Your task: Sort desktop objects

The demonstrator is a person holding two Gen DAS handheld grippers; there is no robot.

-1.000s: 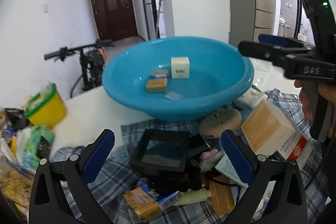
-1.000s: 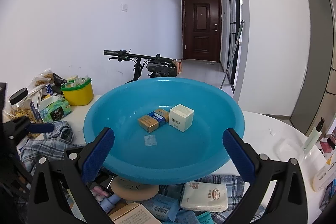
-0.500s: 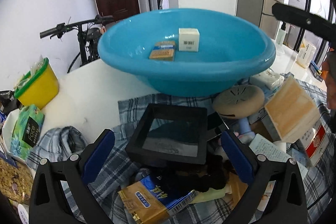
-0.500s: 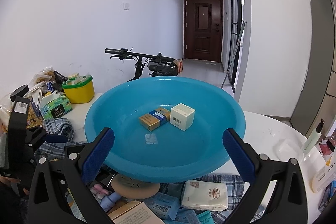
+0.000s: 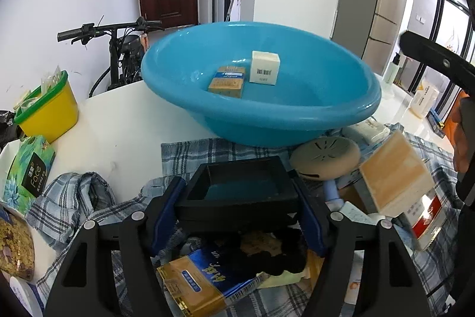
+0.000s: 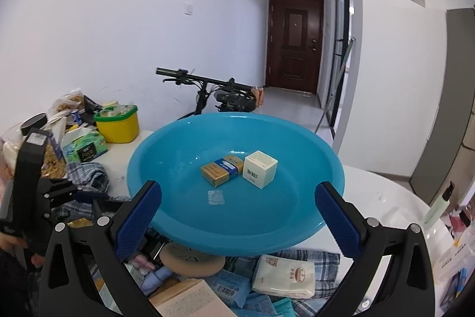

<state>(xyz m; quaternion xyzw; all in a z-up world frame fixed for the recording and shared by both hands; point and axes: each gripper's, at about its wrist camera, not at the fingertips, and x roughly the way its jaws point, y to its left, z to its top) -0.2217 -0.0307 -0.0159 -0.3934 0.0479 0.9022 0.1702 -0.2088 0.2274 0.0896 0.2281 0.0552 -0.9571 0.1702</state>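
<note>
The left tool [image 5: 240, 213] has its ribbed blue pads [image 5: 166, 213] pressed against both sides of a shallow square black tray [image 5: 237, 192], rigid and matte, atop the clutter on a crumpled plaid cloth [image 5: 190, 150]. At 2 o'clock from the tray lies a round beige vented disc [image 5: 325, 158]. Beyond, on the white counter [image 5: 124, 121], a glossy round blue plastic basin [image 5: 297, 121] holds a tan-and-blue carton [image 5: 227, 80] and a cream cube box [image 5: 264, 71]. The right tool [image 6: 237, 216] hangs wide apart, gripping nothing, before the basin.
</note>
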